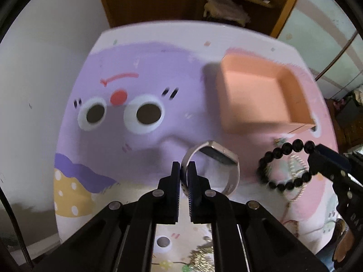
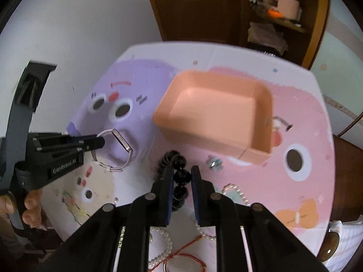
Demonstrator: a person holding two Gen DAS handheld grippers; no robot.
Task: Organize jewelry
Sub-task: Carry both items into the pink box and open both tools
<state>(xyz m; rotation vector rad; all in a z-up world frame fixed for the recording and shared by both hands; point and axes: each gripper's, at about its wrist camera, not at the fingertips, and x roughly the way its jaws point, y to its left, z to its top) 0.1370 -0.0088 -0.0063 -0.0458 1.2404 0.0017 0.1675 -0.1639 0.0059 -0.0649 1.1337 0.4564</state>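
My left gripper (image 1: 183, 166) is shut on the band of a silver wristwatch (image 1: 217, 156) and holds it above the cartoon mat. It also shows in the right wrist view (image 2: 101, 141), with the watch (image 2: 122, 144) hanging from it. My right gripper (image 2: 181, 170) is shut on a black bead bracelet (image 2: 179, 176) and holds it up; the bracelet (image 1: 285, 165) shows at the right of the left wrist view, in the right gripper (image 1: 314, 153). An open, empty peach box (image 1: 261, 97) stands beyond both (image 2: 217, 117).
The round table has a purple and pink cartoon mat (image 2: 301, 181). A pearl necklace (image 2: 163, 244), a red string bracelet (image 2: 186, 251) and a small green-and-silver piece (image 2: 214, 163) lie on it near me. A wooden cabinet (image 2: 199, 9) stands behind the table.
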